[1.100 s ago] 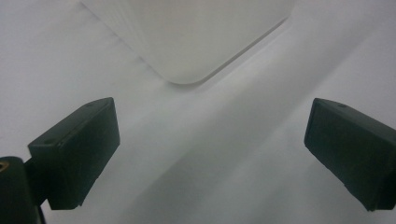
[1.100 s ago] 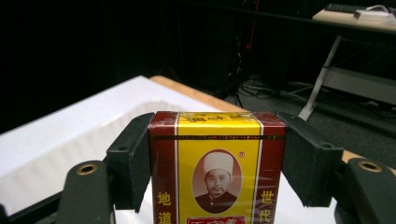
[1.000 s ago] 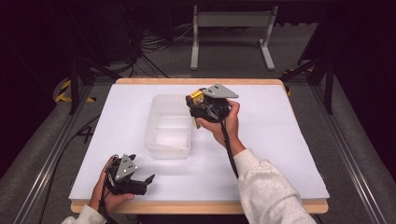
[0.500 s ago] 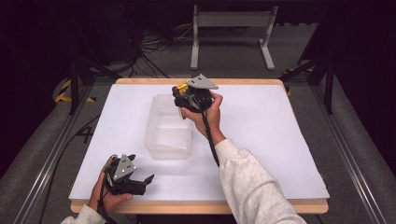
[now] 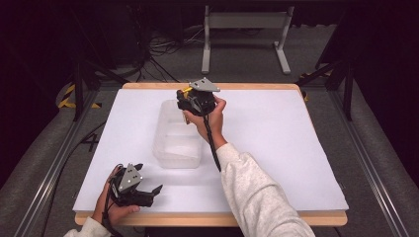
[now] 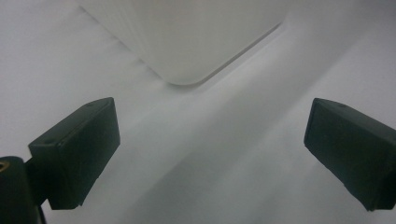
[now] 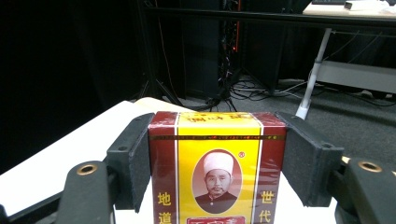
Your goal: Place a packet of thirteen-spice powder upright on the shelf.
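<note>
Clear plastic forms the bin point(image 5: 178, 140), a long rectangular tub with rounded corners standing on the white table point(image 5: 276, 148), and everything here is placed from it. As far as the high view shows, nothing lies on its floor; a rounded corner of the bin point(image 6: 187, 42) also shows in the left gripper view.

Over the bin's far end, above the rim, the right gripper point(image 5: 190, 101) holds a small box point(image 7: 217, 163), its two black jaws pressed flat against the box's left and right sides. In the right gripper view the box stands upright between the pads: dark red side bands, a yellow centre panel with a dark line across near the top, an oval picture in the middle, yellow characters down each red band, and more characters along its top edge. The wrapper looks glossy. In the high view only a sliver of yellow of the box point(image 5: 186, 90) peeks out at the gripper's far side.

Well apart from the bin, past its near end and to the left, the left gripper point(image 5: 148, 190) rests low at the table's front edge. Its jaws stand wide with bare table between them.
</note>
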